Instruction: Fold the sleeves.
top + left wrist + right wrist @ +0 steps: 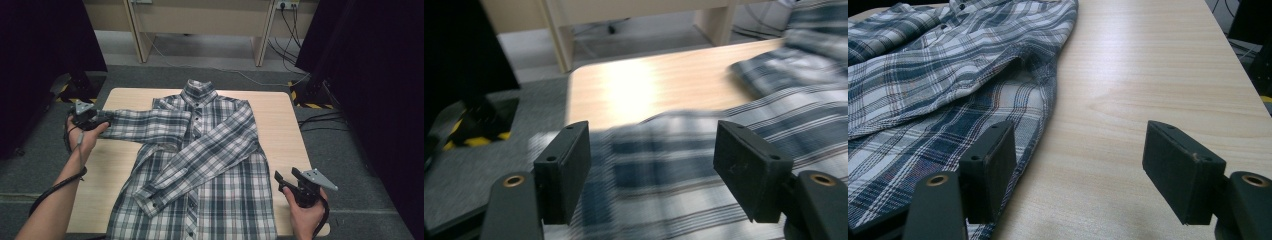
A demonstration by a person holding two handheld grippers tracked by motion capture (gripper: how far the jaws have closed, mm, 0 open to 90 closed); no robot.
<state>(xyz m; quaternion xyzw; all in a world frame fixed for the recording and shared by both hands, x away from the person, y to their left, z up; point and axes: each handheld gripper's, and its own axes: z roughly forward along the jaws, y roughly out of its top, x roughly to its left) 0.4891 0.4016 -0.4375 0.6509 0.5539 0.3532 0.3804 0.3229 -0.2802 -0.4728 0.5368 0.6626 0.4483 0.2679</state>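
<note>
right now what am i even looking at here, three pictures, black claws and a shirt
A person at a wooden table holds a tool in each hand. No robot is involved. The high view looks down from above the person. It shows a plaid shirt lying flat, buttoned, with one sleeve folded across its front.

The other two pictures come from small cameras on the tools. The left hand-held gripper is open with its jaws on either side of the other sleeve's cuff, and has not closed. The right hand-held gripper is open over bare wood beside the shirt's edge and holds nothing.
</note>
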